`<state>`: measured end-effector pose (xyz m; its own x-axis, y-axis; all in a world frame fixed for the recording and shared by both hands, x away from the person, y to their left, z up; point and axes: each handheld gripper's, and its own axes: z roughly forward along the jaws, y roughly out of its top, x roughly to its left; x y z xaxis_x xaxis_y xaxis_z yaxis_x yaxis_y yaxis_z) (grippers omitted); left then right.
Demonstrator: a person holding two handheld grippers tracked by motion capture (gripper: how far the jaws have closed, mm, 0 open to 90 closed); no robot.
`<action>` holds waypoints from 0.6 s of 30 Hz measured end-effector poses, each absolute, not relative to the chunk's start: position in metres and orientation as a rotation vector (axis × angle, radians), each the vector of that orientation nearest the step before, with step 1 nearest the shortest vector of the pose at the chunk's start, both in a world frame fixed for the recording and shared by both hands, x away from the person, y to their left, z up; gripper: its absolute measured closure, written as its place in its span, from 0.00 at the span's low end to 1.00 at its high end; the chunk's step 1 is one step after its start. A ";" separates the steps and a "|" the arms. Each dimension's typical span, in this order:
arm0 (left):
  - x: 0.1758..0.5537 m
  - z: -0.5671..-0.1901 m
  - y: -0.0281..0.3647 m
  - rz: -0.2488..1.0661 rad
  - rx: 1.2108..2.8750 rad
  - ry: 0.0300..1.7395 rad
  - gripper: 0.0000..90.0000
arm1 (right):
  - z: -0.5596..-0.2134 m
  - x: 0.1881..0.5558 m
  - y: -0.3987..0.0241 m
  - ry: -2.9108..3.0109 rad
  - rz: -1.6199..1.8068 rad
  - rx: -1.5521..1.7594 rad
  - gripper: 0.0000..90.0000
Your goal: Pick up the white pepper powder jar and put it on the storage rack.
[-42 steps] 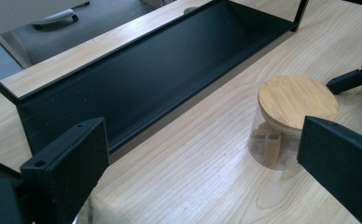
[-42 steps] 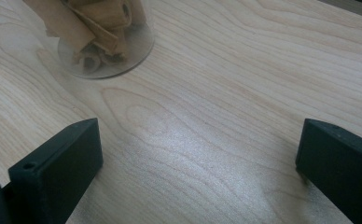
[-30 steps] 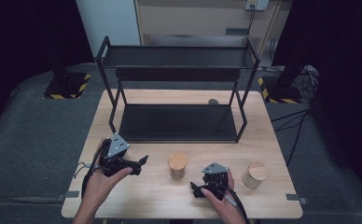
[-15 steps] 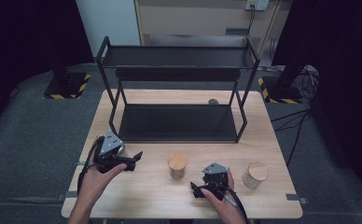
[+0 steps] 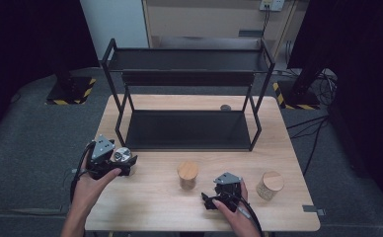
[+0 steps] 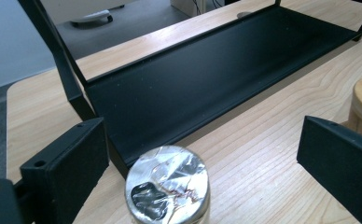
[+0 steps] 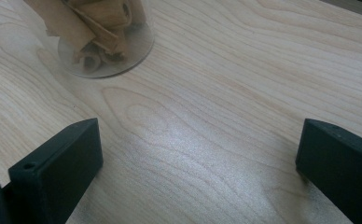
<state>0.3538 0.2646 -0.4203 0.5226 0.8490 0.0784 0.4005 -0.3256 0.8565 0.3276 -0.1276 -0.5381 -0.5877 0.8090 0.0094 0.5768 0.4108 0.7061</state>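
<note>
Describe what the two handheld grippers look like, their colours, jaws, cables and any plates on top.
Both are black. The left gripper and right gripper each carry a grey three-cornered plate on top and trail a black cable back past the hand. In the gripper views the jaws are flat, blocky, matte black pads; a small round hole shows in the left-hand pad of each view. The person's forearms are bare, with no sleeves visible.
</note>
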 end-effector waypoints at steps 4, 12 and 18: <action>0.356 -0.427 0.269 0.667 1.922 1.041 0.01 | -0.538 0.328 -0.128 2.337 0.973 1.197 0.00; 0.360 -0.438 0.271 0.663 1.929 1.046 0.01 | -0.538 0.328 -0.128 2.338 0.973 1.197 0.00; 0.364 -0.447 0.275 0.655 1.908 1.061 0.01 | -0.538 0.328 -0.128 2.338 0.973 1.197 0.00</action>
